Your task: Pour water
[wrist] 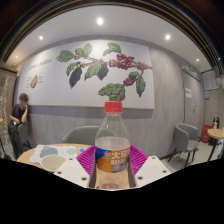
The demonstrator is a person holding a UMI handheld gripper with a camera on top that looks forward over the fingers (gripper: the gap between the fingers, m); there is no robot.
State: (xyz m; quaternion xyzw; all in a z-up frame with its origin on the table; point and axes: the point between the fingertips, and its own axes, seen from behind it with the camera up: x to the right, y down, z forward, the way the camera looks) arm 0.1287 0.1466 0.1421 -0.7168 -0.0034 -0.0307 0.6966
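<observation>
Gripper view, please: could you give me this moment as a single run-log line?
task: pour water | gripper: shut on bottle | bottle: upright, red cap on, between the pink pads | pouring: not begun | backdrop: leaf mural

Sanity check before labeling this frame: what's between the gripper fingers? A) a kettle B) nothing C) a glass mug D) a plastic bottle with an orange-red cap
D: a clear plastic bottle with an orange-red cap stands upright between the gripper fingers, pink pads at either side of it.
</observation>
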